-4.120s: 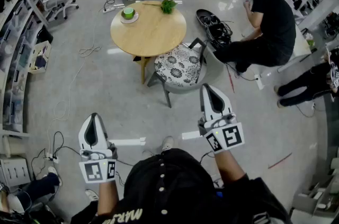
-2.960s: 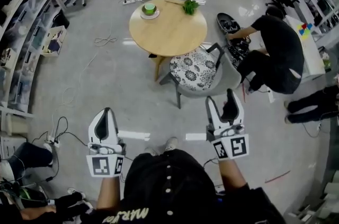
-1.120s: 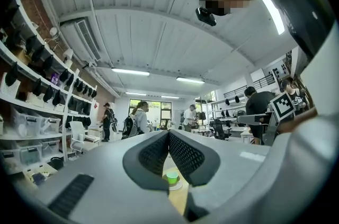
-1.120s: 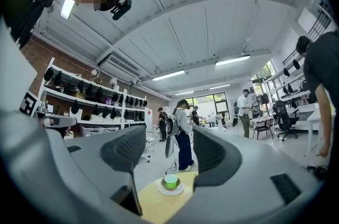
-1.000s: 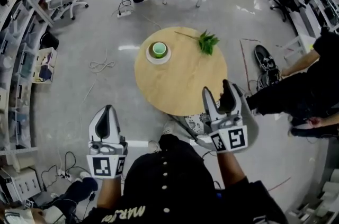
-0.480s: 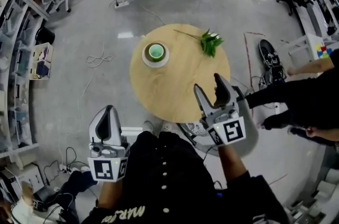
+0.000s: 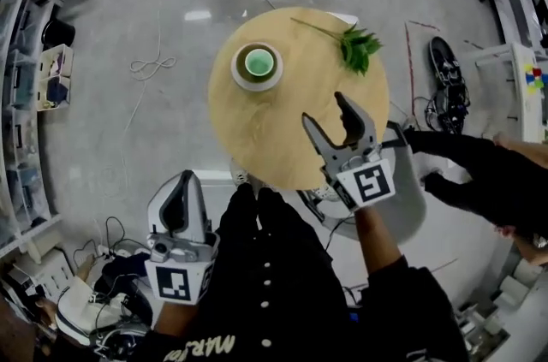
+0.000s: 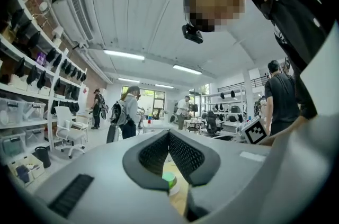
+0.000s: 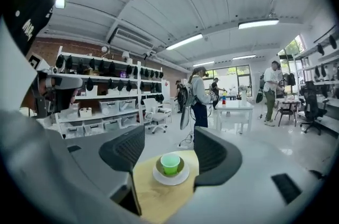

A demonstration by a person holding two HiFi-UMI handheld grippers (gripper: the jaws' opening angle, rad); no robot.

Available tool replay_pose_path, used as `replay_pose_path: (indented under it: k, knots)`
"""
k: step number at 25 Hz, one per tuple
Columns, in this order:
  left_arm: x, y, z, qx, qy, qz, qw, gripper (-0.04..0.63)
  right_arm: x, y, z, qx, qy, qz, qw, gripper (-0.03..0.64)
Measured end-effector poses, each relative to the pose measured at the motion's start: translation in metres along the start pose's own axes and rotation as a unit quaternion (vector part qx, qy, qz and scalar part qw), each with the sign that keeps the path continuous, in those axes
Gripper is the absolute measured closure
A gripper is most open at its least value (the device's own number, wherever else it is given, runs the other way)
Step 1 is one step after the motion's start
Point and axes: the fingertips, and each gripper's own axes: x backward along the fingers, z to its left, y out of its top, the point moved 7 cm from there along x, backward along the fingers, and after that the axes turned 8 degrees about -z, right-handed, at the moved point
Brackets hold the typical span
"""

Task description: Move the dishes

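Observation:
A green cup point(image 7: 257, 62) stands on a white saucer point(image 7: 272, 80) at the far left of a round wooden table point(image 7: 291, 138). My right gripper point(image 7: 324, 110) hangs open over the table's near part, short of the cup, with nothing between its fingers. In the right gripper view the cup point(image 9: 170, 163) and saucer point(image 9: 170, 177) show between the spread jaws of the right gripper point(image 9: 169, 144). My left gripper point(image 7: 182, 185) is held low beside my body, off the table. Its jaws meet at the tips in the left gripper view point(image 8: 168, 134), and a sliver of the cup point(image 8: 168, 178) shows through them.
A leafy green sprig point(image 7: 358, 49) lies at the table's far right. A grey chair point(image 7: 409, 202) stands under my right arm, with a person in black point(image 7: 484, 172) beside it. A cable point(image 7: 152, 52) trails on the floor at left, by shelves point(image 7: 21, 86).
I have walked up to the table, which now fills the view's middle. My right gripper has reached out over its near edge with jaws wider apart. The left gripper stays low.

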Motion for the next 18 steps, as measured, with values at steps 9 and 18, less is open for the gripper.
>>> replay_pose_path:
  k: [9, 18]
  knots:
    - [-0.026, -0.078, -0.004, 0.035, -0.020, 0.044, 0.9982, 0.592, -0.108, -0.104, -0.016, 0.005, 0.050, 0.080, 0.996, 0.322]
    - [-0.055, -0.141, -0.013, 0.063, -0.033, 0.063, 0.9954, 0.592, -0.184, -0.169, -0.019, 0.028, 0.111, 0.104, 0.988, 0.252]
